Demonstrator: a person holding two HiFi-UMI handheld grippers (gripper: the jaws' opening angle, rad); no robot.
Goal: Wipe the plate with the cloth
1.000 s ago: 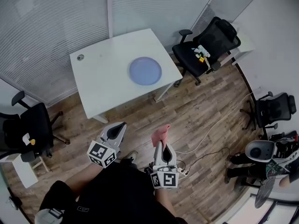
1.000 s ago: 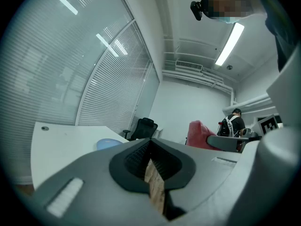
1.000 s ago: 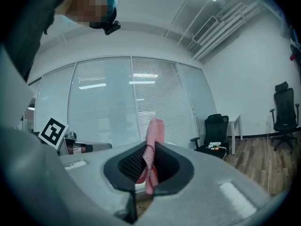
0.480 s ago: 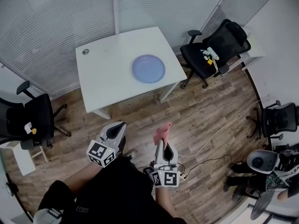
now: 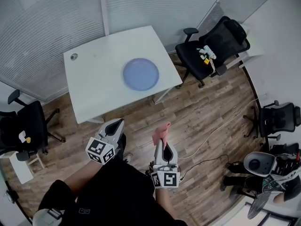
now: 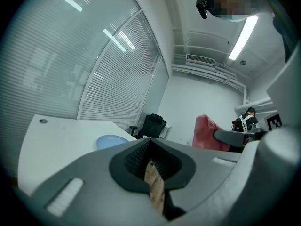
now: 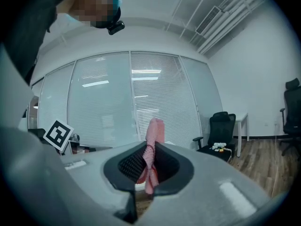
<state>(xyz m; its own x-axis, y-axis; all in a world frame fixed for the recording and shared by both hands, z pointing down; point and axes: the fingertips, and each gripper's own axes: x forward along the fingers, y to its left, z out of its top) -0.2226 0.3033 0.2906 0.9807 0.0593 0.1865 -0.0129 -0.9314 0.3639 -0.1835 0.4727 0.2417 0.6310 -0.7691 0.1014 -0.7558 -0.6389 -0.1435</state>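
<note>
Centrally placed landmark: white table (image 5: 89,86), set against the slatted glass wall; every place below is given from it.
Task thing: pale blue plate (image 5: 141,74), flat on the table's right half with nothing on it. In the left gripper view it shows only as a low sliver (image 6: 112,141).
Wiping thing: pink cloth (image 5: 161,132), well off the table, above the wooden floor (image 5: 202,112) in front of it and apart from the plate.
Person's right: right gripper (image 5: 160,144), in front of the table. Its jaws are clamped on the cloth; one fold stands up above the pads and a tail hangs below them (image 7: 150,161).
Person's left: left gripper (image 5: 118,124), just off the table's front edge. Its jaws are pressed together with nothing between them, and only a thin strip of floor shows through the slit (image 6: 154,182).
Hidden: the hands carrying both grippers lie under the gripper bodies, and dark clothing fills the bottom of the head view.
Hard to make out: small items (image 5: 205,54) on the seat of the black chair (image 5: 211,39) to the right of the table are too small to name. In the right gripper view the plate cannot be made out.
Cut off: a second chair (image 5: 23,131) left of the table, and the clutter far to the table's lower right, both clipped by the picture edge.
</note>
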